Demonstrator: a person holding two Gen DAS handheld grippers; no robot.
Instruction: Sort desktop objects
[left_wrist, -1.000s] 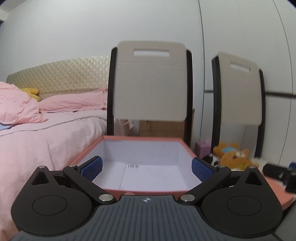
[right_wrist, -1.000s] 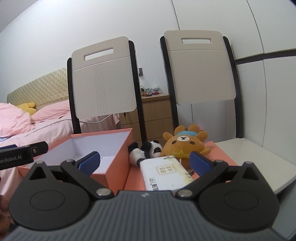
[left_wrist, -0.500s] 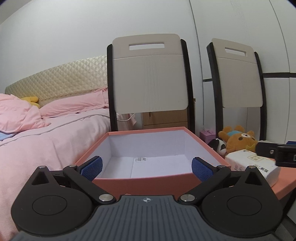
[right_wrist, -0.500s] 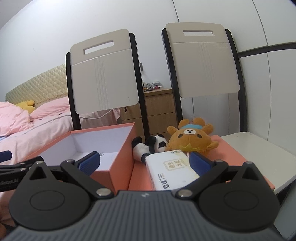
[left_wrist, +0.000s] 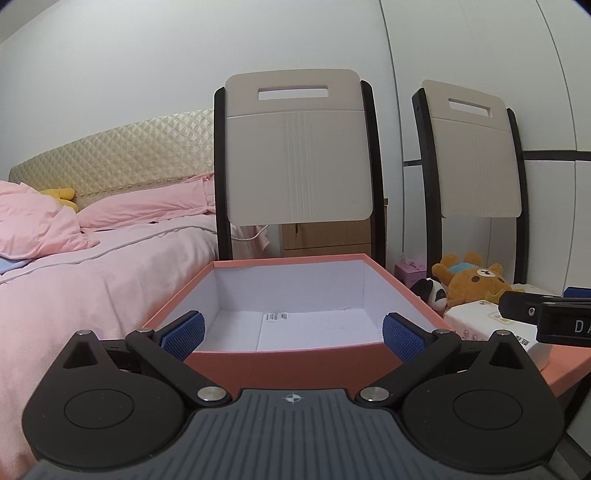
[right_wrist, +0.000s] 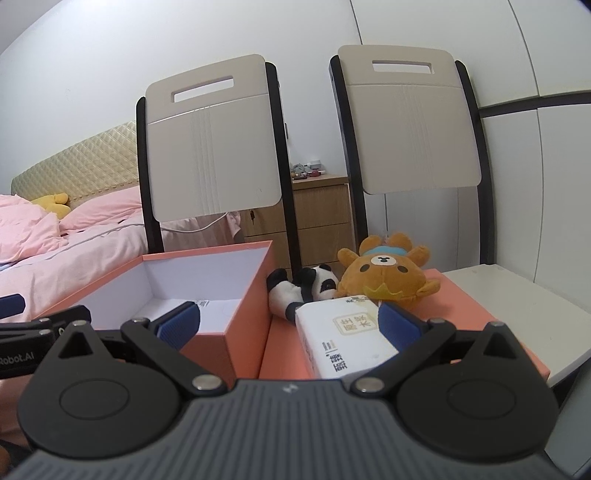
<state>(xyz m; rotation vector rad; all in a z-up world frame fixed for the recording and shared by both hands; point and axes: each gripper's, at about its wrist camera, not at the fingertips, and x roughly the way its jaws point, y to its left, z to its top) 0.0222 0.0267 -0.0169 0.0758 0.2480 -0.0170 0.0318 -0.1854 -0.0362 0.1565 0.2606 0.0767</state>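
Observation:
An open orange box (left_wrist: 295, 360) with a white inside stands on the table; it also shows in the right wrist view (right_wrist: 236, 332). My left gripper (left_wrist: 293, 334) is open and empty, its fingers on either side of the box's near wall. My right gripper (right_wrist: 288, 325) is open and empty, just in front of a white tissue pack (right_wrist: 343, 338) lying on an orange lid (right_wrist: 480, 306). A panda plush (right_wrist: 303, 290) and a brown bear plush (right_wrist: 384, 269) lie behind the pack. All three show at the right of the left wrist view, bear (left_wrist: 472, 280) foremost.
Two beige chairs (right_wrist: 214, 144) (right_wrist: 413, 122) stand behind the table. A pink bed (left_wrist: 74, 266) lies at the left. A wooden nightstand (right_wrist: 317, 214) stands between the chairs. The white tabletop (right_wrist: 535, 310) runs on to the right of the lid.
Both grippers have drawn slightly closer to the table. The left view has swung right and settled, so the box and the plush toys sit further in view. Both jaws stay open.

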